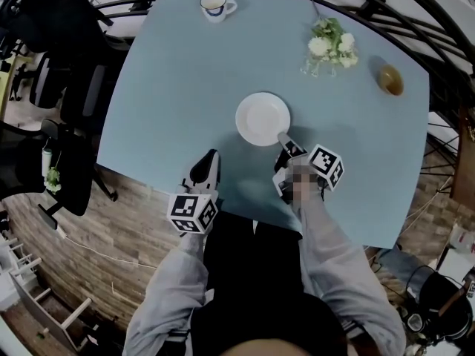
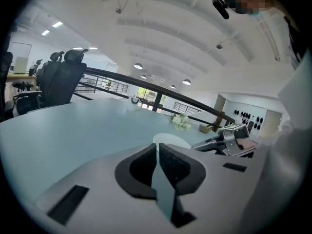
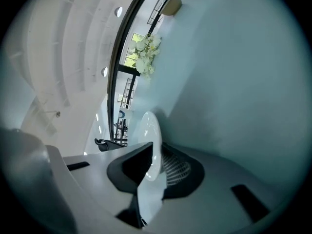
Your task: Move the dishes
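A white plate (image 1: 261,117) sits at the middle of the light blue table (image 1: 163,87). My right gripper (image 1: 283,138) is shut on the plate's near right rim. In the right gripper view the plate (image 3: 147,130) stands edge-on between the pads of that gripper (image 3: 155,149). Whether the plate rests on the table or is just off it, I cannot tell. My left gripper (image 1: 210,156) hovers over the table's near edge, left of the plate, shut and empty. The left gripper view shows its jaws (image 2: 158,149) pressed together, with the plate (image 2: 170,140) beyond.
A white cup (image 1: 215,6) stands at the far edge. White flowers in a glass vase (image 1: 330,47) and a small brown bowl (image 1: 390,80) are at the far right. Black office chairs (image 1: 74,102) stand left of the table, and a dark railing (image 1: 415,6) runs behind it.
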Action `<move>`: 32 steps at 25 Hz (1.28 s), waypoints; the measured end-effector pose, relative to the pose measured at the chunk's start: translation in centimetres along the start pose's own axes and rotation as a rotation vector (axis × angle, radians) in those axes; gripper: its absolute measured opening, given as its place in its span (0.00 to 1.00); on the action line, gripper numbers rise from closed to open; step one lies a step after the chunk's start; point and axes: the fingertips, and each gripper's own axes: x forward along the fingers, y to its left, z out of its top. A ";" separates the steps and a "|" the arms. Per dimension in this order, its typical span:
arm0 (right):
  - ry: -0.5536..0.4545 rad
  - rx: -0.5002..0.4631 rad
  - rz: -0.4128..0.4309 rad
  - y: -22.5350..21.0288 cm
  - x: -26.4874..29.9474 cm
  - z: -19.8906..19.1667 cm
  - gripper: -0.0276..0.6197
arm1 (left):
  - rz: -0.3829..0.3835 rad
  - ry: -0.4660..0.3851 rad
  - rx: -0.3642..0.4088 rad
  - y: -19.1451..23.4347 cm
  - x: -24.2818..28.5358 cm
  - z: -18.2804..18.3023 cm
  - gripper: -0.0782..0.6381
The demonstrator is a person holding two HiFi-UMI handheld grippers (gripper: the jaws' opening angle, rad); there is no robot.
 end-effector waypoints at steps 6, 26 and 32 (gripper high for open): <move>0.015 0.009 0.067 1.8 -0.3 -0.2 0.44 | -0.014 0.012 0.013 -0.5 0.3 -0.4 0.15; -0.258 -0.115 0.065 4.9 -7.0 3.0 0.63 | -0.289 0.041 0.119 -2.7 4.2 4.3 0.15; -0.392 -0.115 0.022 4.0 -11.5 8.7 0.61 | -0.405 0.046 0.150 -6.7 7.8 5.8 0.15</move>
